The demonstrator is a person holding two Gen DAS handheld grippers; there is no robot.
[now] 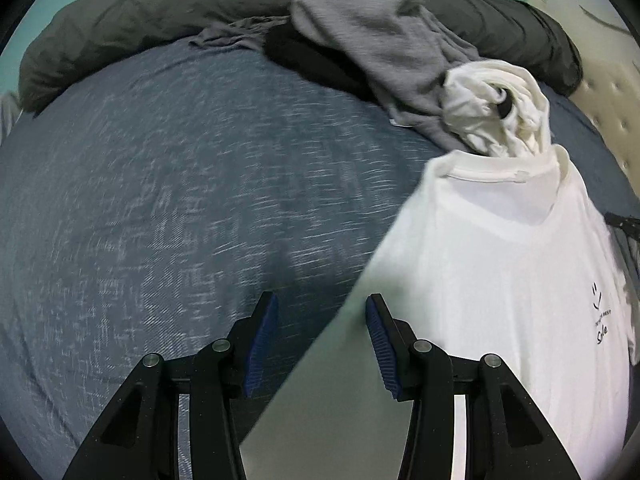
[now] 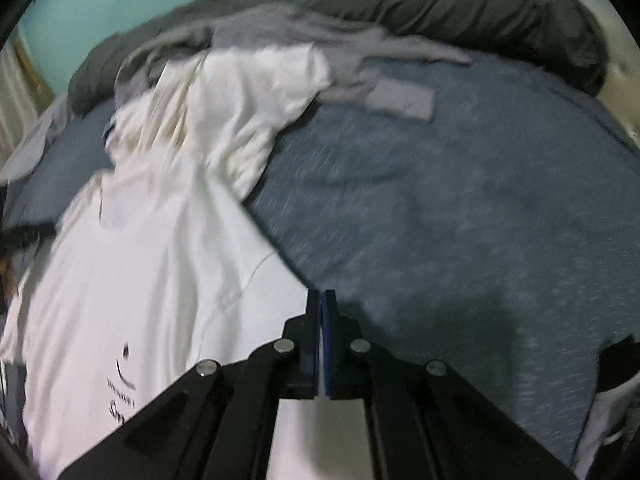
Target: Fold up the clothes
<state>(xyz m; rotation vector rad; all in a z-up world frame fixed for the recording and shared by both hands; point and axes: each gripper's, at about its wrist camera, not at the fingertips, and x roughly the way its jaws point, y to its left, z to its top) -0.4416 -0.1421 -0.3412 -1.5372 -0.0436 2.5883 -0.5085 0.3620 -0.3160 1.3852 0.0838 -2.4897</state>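
White T-shirt [image 2: 132, 280] edge (on bed) pinched in right gripper [image 2: 321, 300].

Clothes spread over a bed, seen from two hand-held grippers

The white cotton T-shirt with a small black print [image 1: 500, 280] lies flat on the blue-grey heathered bedspread [image 1: 160, 200], right of the left hand-held gripper [image 1: 322, 312] and left of the right hand-held gripper [image 2: 322, 304], whose tips sit at the shirt's edge. Behind the shirt's collar lies a crumpled white garment [image 1: 492, 108], touching it; behind and left of that, a heaped grey fleece garment [image 1: 368, 40] partly over a black garment [image 1: 312, 64]. A rolled dark grey duvet [image 1: 140, 20] runs along the bed's far edge
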